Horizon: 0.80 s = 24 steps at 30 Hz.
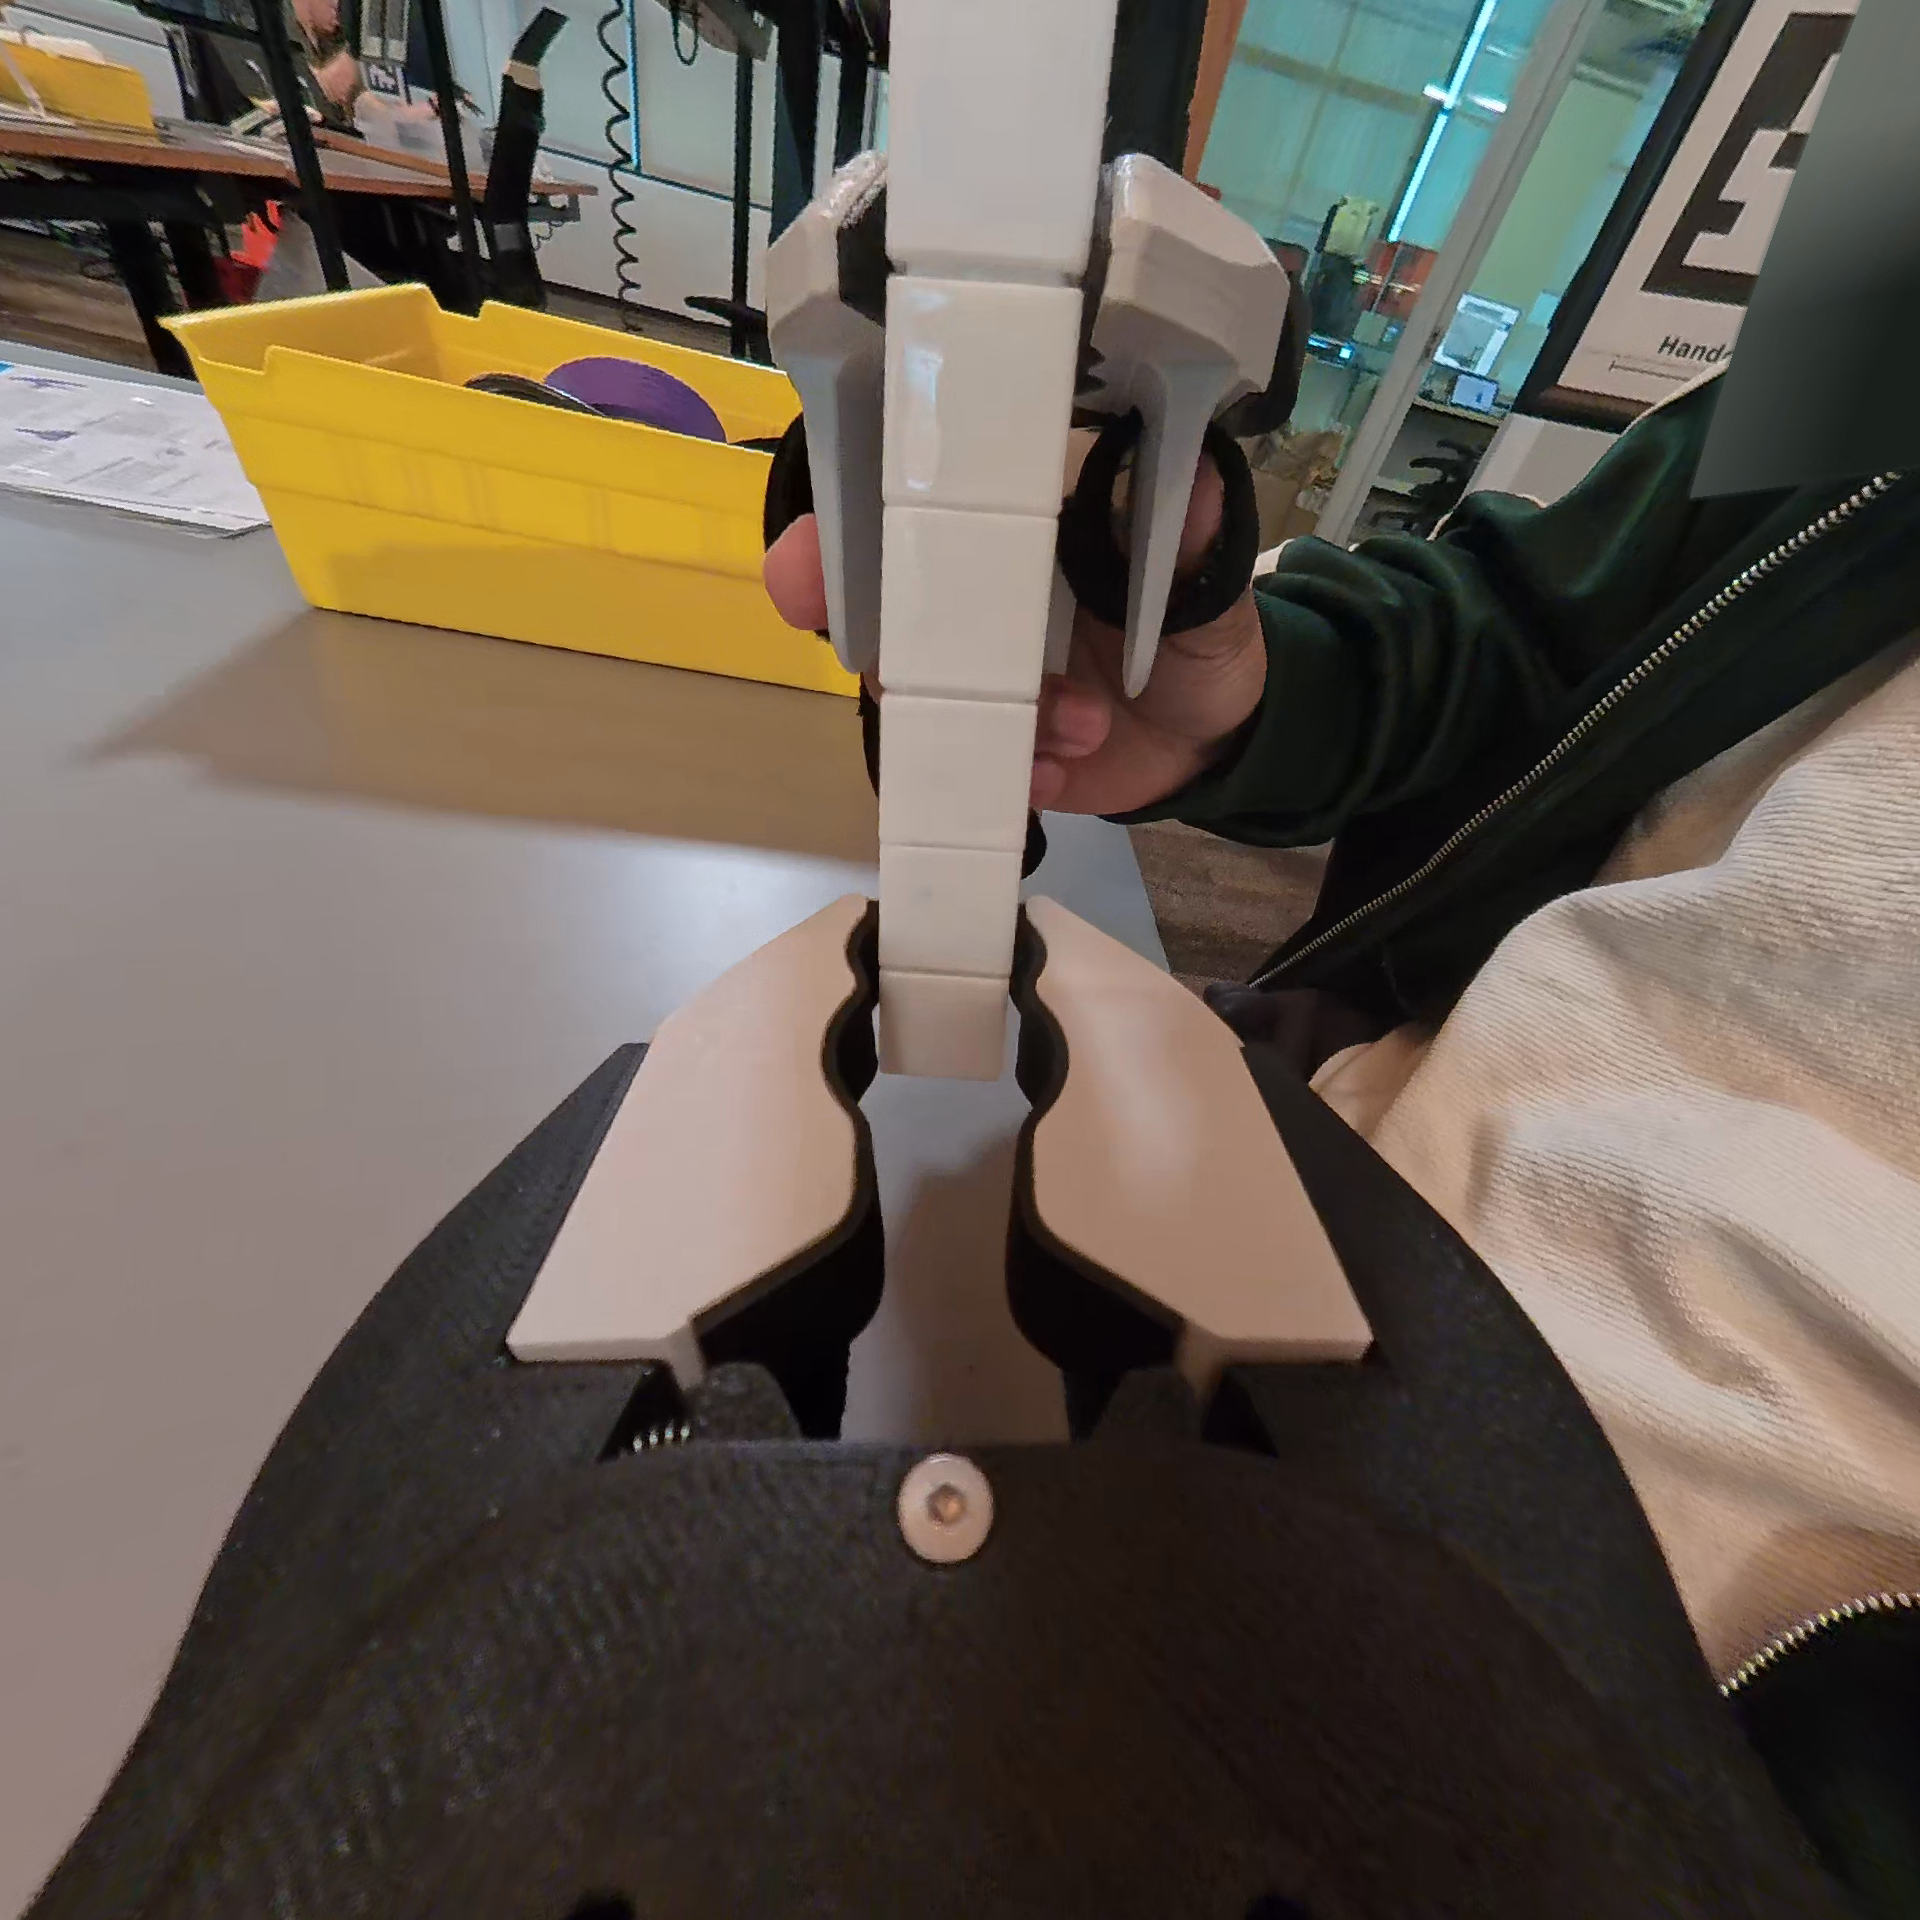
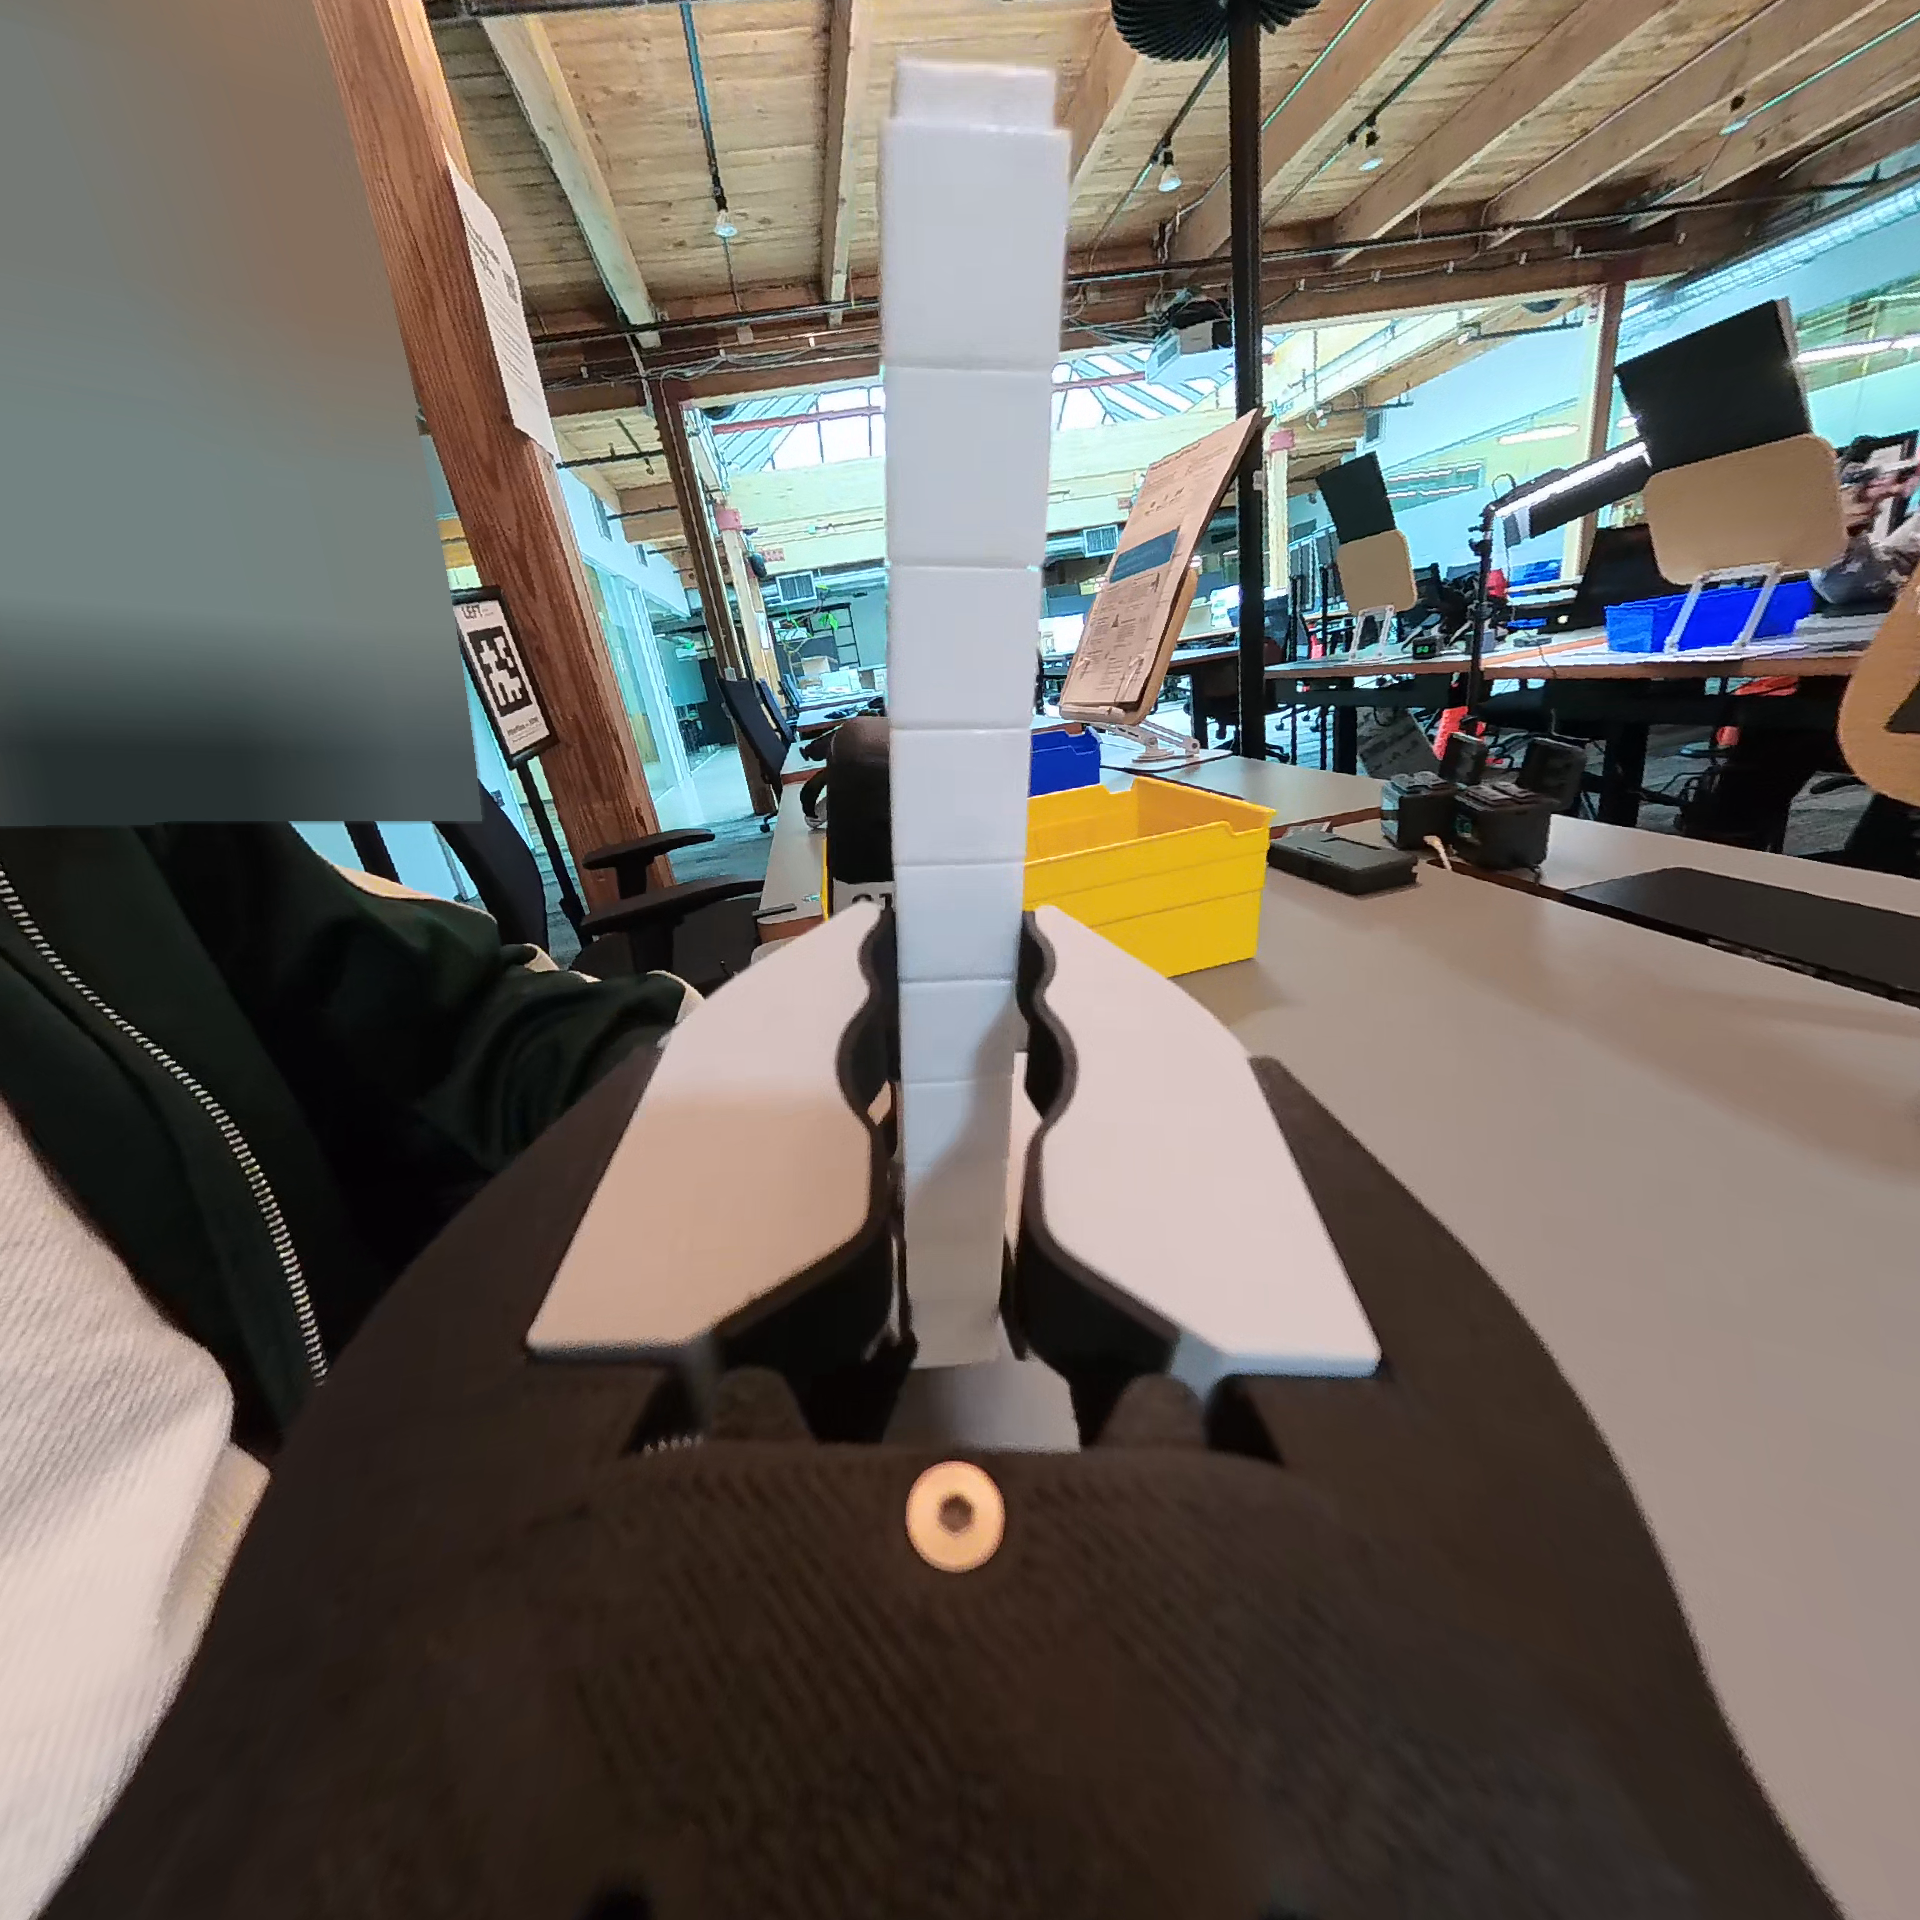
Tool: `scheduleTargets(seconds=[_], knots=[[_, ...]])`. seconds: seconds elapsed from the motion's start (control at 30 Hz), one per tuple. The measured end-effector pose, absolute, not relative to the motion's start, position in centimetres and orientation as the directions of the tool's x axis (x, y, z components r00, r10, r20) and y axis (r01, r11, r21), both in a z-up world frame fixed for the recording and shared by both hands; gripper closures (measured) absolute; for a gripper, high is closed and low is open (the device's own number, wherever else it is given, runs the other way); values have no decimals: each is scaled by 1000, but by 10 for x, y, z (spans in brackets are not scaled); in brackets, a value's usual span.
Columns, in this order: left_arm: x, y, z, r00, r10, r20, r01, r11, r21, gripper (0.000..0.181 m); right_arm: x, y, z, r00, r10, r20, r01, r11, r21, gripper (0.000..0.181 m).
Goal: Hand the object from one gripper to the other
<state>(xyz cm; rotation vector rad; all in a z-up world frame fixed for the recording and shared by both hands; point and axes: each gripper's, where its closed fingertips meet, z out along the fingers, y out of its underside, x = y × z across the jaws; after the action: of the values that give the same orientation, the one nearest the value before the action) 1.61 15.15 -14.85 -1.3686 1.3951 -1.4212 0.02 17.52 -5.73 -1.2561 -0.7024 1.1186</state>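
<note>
Both tools (image 1: 943, 1013) (image 2: 956, 997) pinch the white block bar (image 1: 961, 582), yellow bin (image 1: 499, 488) behind

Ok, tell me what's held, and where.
The white block stick: right tongs clamp it partway along; left tongs flank its lower end, grip unclear.

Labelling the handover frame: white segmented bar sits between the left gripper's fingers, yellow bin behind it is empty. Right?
One error: the yellow bin is not empty. The left wrist view shows a purple spool inside it. The white segmented bar does sit between the left gripper fingers.
</note>
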Motion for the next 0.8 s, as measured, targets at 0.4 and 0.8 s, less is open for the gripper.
scheduleTargets(seconds=[0.4, 0.8], knots=[[17, 156, -148, -159, -963, 217, -185, -187, -965, 122, 1, 177, -69, 376, 920, -115, -184, -48, -982, 159], [-13, 170, -60, -149, -948, 282, 129, -301, -945, 129, -31, 163, -105, 273, 948, -161, -50, -153, -987, 159]])
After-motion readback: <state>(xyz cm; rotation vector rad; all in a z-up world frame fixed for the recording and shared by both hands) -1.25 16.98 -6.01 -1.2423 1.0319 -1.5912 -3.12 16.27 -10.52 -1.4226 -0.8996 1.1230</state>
